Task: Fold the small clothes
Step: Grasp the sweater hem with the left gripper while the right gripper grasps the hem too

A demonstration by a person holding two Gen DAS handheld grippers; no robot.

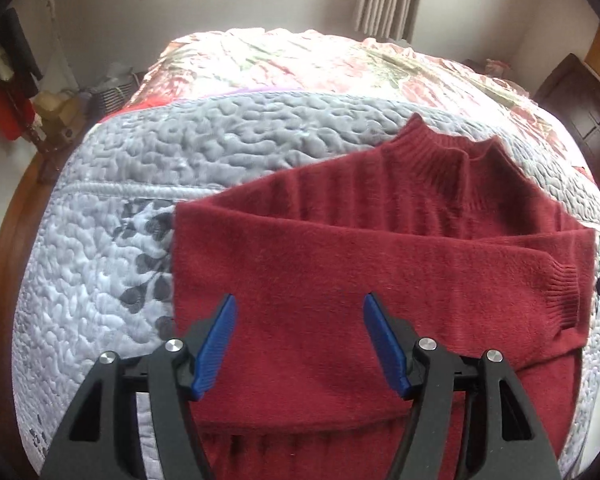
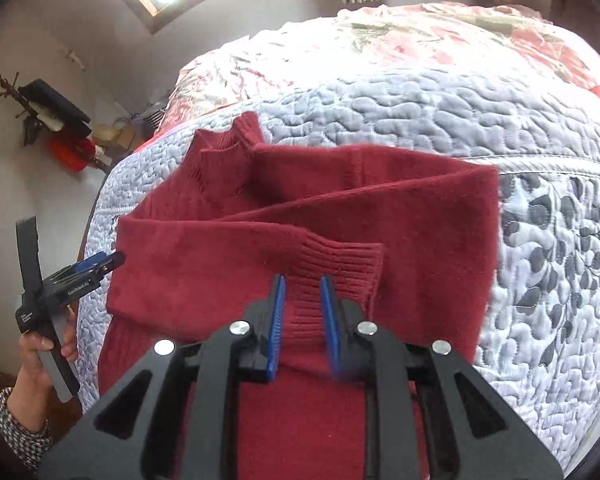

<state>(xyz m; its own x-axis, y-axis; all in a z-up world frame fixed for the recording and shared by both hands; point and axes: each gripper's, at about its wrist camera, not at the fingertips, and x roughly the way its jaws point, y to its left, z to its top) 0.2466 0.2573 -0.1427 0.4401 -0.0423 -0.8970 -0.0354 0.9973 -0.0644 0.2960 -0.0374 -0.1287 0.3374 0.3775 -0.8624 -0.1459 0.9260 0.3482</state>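
Left gripper (image 1: 299, 320) wide open, empty | right gripper (image 2: 302, 300) narrowed around sweater (image 1: 380, 248) cuff (image 2: 340, 264), grip unclear

The left gripper (image 2: 114, 261), seen in the right wrist view, bears small white lettering on its black body that seems to read "GenRobot.AI", with a smaller label near the handle too tiny to read.
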